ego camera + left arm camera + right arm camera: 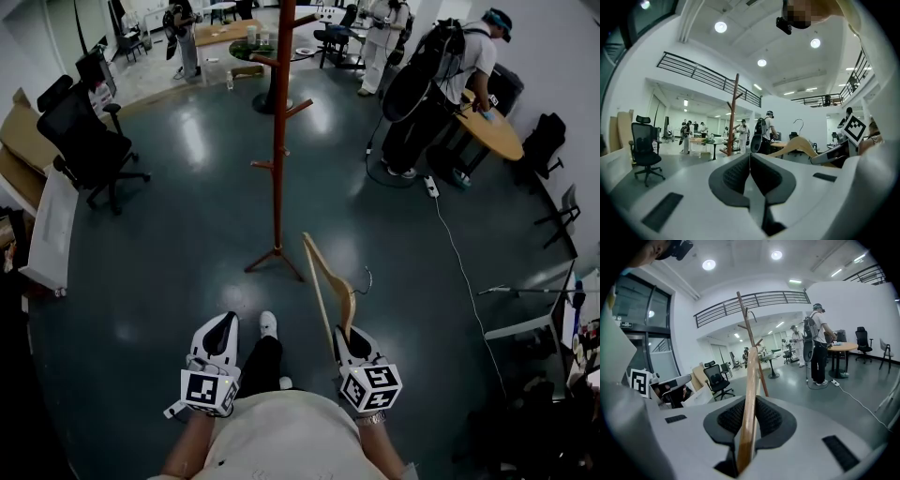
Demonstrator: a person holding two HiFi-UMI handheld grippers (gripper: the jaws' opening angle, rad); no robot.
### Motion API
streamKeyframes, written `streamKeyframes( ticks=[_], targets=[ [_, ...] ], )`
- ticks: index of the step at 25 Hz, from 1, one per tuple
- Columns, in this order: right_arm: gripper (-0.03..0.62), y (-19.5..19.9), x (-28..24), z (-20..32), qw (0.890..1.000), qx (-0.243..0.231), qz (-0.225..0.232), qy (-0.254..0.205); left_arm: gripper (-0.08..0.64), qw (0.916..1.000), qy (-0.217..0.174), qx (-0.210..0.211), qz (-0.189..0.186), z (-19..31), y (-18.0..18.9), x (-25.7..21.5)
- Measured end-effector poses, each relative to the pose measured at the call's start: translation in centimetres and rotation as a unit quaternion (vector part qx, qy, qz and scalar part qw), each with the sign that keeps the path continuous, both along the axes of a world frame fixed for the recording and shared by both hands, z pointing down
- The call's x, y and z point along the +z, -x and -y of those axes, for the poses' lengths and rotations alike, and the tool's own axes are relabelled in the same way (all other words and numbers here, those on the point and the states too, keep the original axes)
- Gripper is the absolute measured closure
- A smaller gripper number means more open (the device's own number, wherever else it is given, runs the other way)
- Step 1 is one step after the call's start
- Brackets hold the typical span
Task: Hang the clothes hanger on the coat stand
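Note:
A wooden clothes hanger (325, 281) with a wire hook (367, 280) stands up out of my right gripper (346, 332), which is shut on its lower arm. In the right gripper view the hanger (749, 399) runs up between the closed pads. The tall red-brown coat stand (278, 122) rises from the dark floor ahead, its feet (274, 259) just left of the hanger's tip. My left gripper (225, 325) hangs low at the left, shut with nothing in it; its view shows the pads pressed together (750, 171), the stand (733, 115) far off and the hanger (797, 145) to the right.
A black office chair (82, 145) stands at the left beside a white panel (49, 230). A person with a backpack (441, 84) stands at a round wooden table (497, 127) at the right; a cable (455, 272) trails across the floor. Other people and tables are far back.

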State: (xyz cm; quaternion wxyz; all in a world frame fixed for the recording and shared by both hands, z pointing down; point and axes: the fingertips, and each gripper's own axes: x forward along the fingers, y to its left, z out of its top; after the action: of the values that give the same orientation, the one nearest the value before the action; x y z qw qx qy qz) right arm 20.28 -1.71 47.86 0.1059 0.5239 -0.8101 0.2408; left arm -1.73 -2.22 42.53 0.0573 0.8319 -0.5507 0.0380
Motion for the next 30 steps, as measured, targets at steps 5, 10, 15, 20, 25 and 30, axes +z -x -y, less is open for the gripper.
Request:
streamKeyframes(
  ticks=[5,10,15,20,25,30],
  targets=[
    [0.523,-1.3,0.2,4.4,1.000,0.021,-0.005,0.001,0.546,0.9994,-0.001,0.033,-0.007,6.0,-2.2,0.2],
    [0.523,-1.5,1.5,10.7,0.999,0.028,-0.019,0.006,0.546,0.9982,-0.003,0.059,-0.011,12.5,-3.5,0.9],
    [0.523,0.3,1.3,17.9,0.999,0.019,-0.045,-0.004,0.546,0.9975,0.013,0.069,-0.006,19.3,-1.8,1.4],
    [0.523,1.8,-0.4,25.5,0.998,-0.014,-0.059,-0.023,0.546,0.9959,0.014,0.085,-0.029,26.3,-1.1,1.0],
    [0.523,3.7,-1.4,32.2,0.997,-0.026,-0.070,-0.036,0.546,0.9946,0.016,0.100,-0.022,32.4,0.1,0.6],
    [0.523,5.0,-1.3,38.4,0.996,-0.027,-0.073,-0.042,0.546,0.9949,0.014,0.096,-0.025,37.4,2.5,1.4]
  ],
)
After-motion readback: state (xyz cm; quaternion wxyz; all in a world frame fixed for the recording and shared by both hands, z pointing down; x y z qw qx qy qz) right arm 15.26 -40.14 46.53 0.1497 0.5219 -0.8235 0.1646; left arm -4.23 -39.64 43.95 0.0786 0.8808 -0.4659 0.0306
